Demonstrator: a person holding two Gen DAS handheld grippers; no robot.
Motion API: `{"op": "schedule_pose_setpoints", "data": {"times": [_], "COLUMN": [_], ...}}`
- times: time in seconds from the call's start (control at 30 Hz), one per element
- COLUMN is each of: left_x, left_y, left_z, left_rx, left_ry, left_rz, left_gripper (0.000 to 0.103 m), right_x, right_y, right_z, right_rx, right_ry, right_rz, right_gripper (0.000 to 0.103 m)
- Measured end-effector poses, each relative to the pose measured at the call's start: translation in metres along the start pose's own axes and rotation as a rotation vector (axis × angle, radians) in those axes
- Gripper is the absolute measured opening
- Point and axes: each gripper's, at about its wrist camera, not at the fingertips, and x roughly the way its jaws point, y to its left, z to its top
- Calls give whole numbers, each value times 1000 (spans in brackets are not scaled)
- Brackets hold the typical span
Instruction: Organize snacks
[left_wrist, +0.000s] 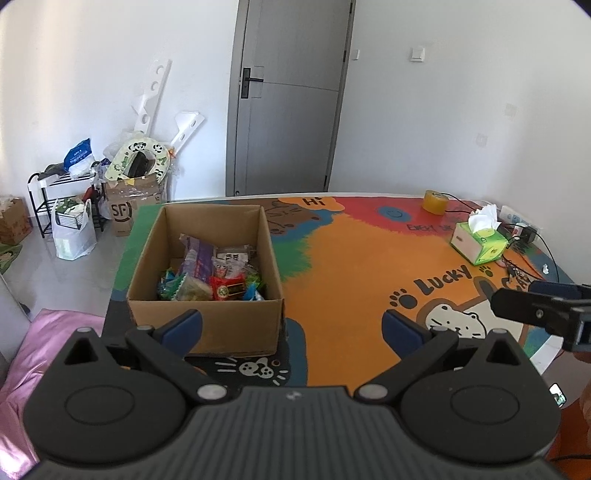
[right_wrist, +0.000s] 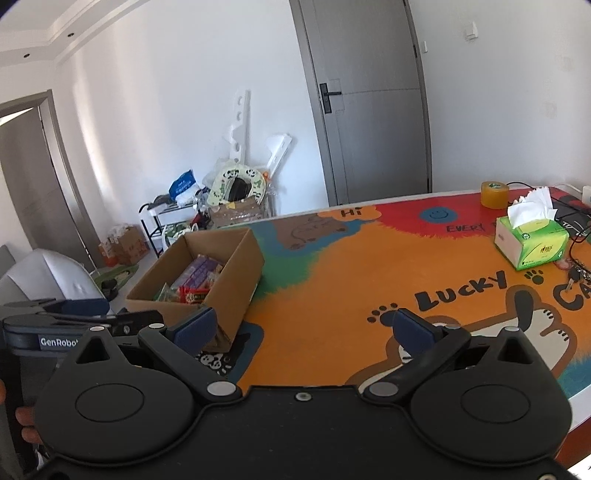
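Note:
An open cardboard box (left_wrist: 207, 317) stands at the left end of the colourful table; it also shows in the right wrist view (right_wrist: 236, 280). Several snack packets (left_wrist: 214, 273) lie inside it, purple, red, green and clear ones, also seen in the right wrist view (right_wrist: 195, 284). My left gripper (left_wrist: 291, 328) is open and empty, held above the table just in front of the box. My right gripper (right_wrist: 303, 328) is open and empty, to the right of the box over the orange part of the mat. Each gripper shows at the edge of the other's view.
A green tissue box (left_wrist: 478, 242) and a yellow tape roll (left_wrist: 436, 201) sit at the table's far right, with cables, a charger and keys (right_wrist: 578, 275) beside them. A pink cushion (left_wrist: 33, 354) lies left of the table. Boxes, bags and a rack stand by the wall.

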Motion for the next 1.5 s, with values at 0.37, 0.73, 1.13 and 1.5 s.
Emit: {"op": "schedule_pose_setpoints", "data": {"times": [0.37,0.73,1.13,1.5], "left_x": [0,-1,1,2], "left_y": [15,22,20,16], "left_z": [0,4,1,1], "left_rx": [-17,-18,-5,-6], "left_ry": [5,8,22,24], "left_rz": [30,46,24,21], "left_gripper": [103,103,103,103], "right_x": [2,3,3,0], "right_y": [-1,-8,-10,-12], "right_z": [-4,-4,-4,-4], "right_rx": [15,50,47,58], "right_ry": [12,21,21,17], "right_rz": [11,8,-6,-10], "right_gripper": [103,103,103,103]}}
